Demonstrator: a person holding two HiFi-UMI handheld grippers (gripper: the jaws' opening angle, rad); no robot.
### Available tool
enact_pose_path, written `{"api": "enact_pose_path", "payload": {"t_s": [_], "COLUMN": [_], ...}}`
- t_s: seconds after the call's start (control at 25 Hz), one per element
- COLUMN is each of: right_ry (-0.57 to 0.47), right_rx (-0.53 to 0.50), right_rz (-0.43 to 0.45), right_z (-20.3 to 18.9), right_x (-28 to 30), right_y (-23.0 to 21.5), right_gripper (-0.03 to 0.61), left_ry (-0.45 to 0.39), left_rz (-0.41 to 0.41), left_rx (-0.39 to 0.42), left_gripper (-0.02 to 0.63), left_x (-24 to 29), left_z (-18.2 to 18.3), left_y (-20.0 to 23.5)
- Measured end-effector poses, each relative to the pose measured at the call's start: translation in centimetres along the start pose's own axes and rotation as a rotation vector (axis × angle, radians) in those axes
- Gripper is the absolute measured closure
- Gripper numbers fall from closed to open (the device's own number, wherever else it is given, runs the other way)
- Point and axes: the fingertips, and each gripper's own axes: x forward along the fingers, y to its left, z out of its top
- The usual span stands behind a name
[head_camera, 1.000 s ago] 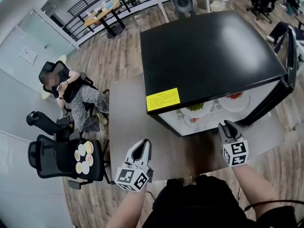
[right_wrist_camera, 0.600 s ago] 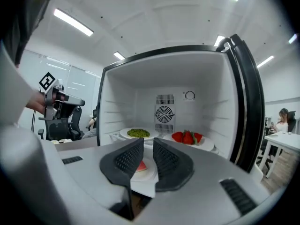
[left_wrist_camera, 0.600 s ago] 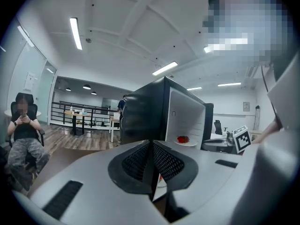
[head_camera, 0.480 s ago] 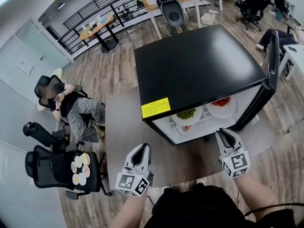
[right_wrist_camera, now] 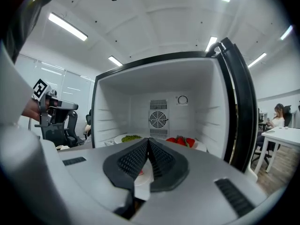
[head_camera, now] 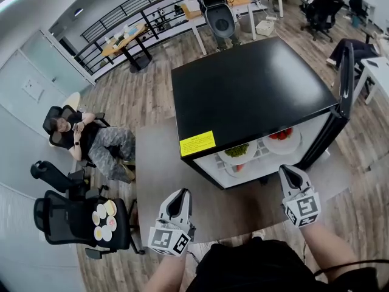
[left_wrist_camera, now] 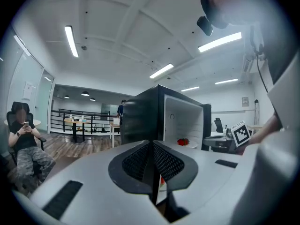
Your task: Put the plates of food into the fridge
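Shut and empty, the left tongs (head_camera: 180, 194) are held over the grey surface (head_camera: 152, 175). The right tongs (head_camera: 288, 170) have just closed, with nothing between them. Both point at the black fridge (head_camera: 255, 84), which stands on the surface with its door (head_camera: 347, 72) open. Inside, a plate of green food (head_camera: 238, 152) and a plate of red food (head_camera: 283, 140) sit side by side on a shelf.

You faced a black fridge (head_camera: 255, 90) with a yellow label (head_camera: 197, 143) and a white interior (right_wrist_camera: 140, 109); inside lay green food (head_camera: 237, 150) and red food (head_camera: 281, 134).
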Motion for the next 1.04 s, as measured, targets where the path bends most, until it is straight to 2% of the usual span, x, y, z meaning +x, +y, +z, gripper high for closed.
{"api": "enact_pose_path", "payload": {"t_s": [0.24, 0.76, 1.04], "right_ry": [-0.012, -0.043, -0.058], "right_rx": [0.015, 0.007, 0.027], "right_rz": [-0.036, -0.058, -0.090], "right_z": [0.6, 2.5, 2.3], "right_x": [0.4, -0.8, -1.4], "right_y": [-0.6, -1.0, -2.3], "right_gripper": [0.572, 0.572, 0.571], "left_ry": [-0.012, -0.014, 0.003], "left_rz": [0.004, -0.025, -0.020], "left_rx": [0.014, 0.022, 0.043], "left_gripper": [0.583, 0.583, 0.583], "left_x": [0.8, 0.9, -0.1], "left_z": [0.3, 0.6, -0.6], "left_y": [-0.2, -1.4, -1.3]}}
